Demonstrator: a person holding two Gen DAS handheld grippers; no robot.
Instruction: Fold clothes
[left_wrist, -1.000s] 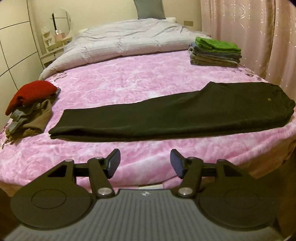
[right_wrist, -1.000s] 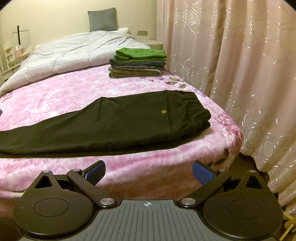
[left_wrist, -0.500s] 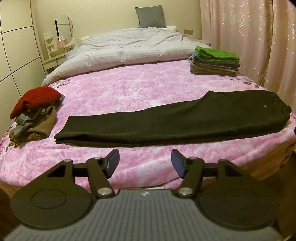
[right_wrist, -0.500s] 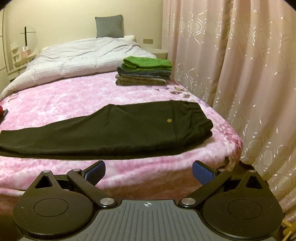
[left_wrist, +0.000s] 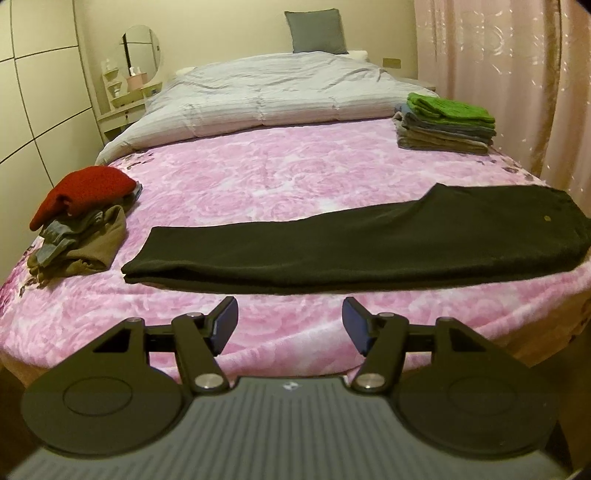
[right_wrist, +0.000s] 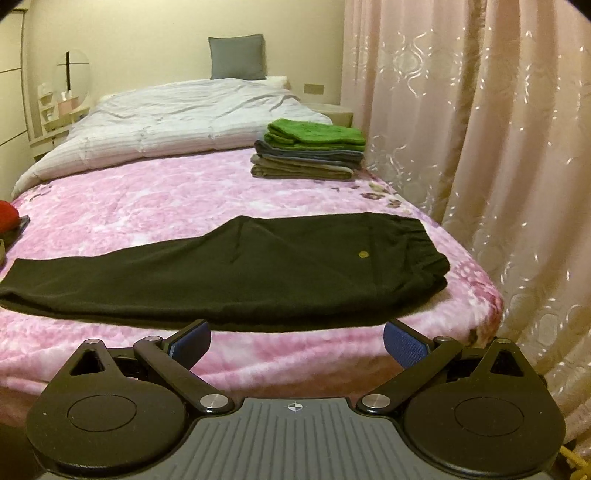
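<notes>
Both my tools hover short of the bed's near edge, clear of the cloth. My left gripper (left_wrist: 290, 321) stands with its dark pads apart, nothing between them. My right gripper (right_wrist: 297, 341) is spread wider still, blue pads empty.

Long black trousers, folded lengthwise into one narrow band (left_wrist: 354, 243), lie flat across the pink rose-patterned plush blanket (left_wrist: 280, 173), near its front edge. Waistband end sits to the right, toward the pale pink patterned curtain (right_wrist: 480, 147); a small gold button (right_wrist: 362, 254) shows on it. Leg end points left.

Left of the leg end, well apart from it: a loose heap of unfolded clothes topped by a red knit garment (left_wrist: 83, 192). Far right of the blanket: a neat stack of folded clothes with a green towel-like piece on top (left_wrist: 448, 123). Beyond, a grey-white quilted duvet (left_wrist: 280, 99) and an upright grey pillow (left_wrist: 316, 32).
</notes>
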